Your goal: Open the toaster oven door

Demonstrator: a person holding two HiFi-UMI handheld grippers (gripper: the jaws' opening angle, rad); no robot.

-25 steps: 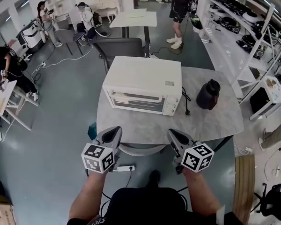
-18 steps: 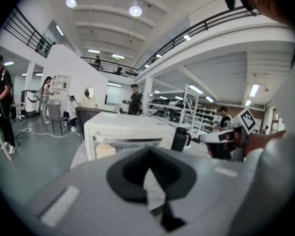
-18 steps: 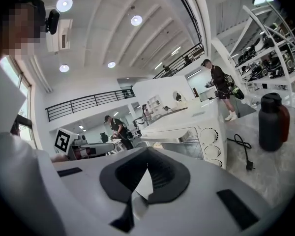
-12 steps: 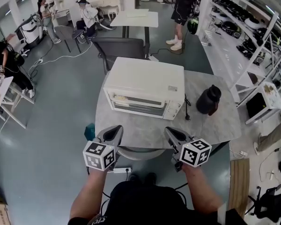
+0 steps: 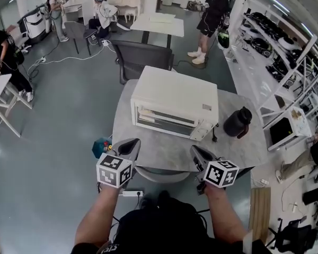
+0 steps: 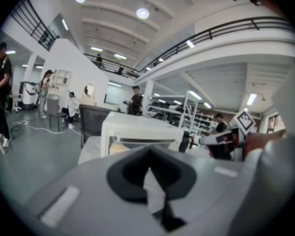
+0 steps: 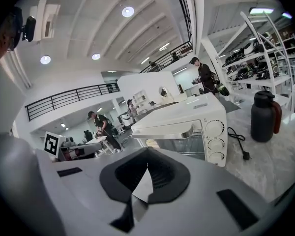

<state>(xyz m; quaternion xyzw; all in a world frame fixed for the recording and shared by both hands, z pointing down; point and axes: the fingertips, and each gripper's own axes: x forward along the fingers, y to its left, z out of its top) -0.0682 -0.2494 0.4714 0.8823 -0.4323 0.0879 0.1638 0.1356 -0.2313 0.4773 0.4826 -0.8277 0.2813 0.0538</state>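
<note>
Your left gripper (image 5: 130,147) and right gripper (image 5: 197,153), jaws together and empty, face the closed toaster oven (image 5: 175,103).

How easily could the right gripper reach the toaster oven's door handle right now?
Probably yes: the right gripper with shut fingers faces the door handle, and only bare tabletop lies between them. It would need to open first.
</note>
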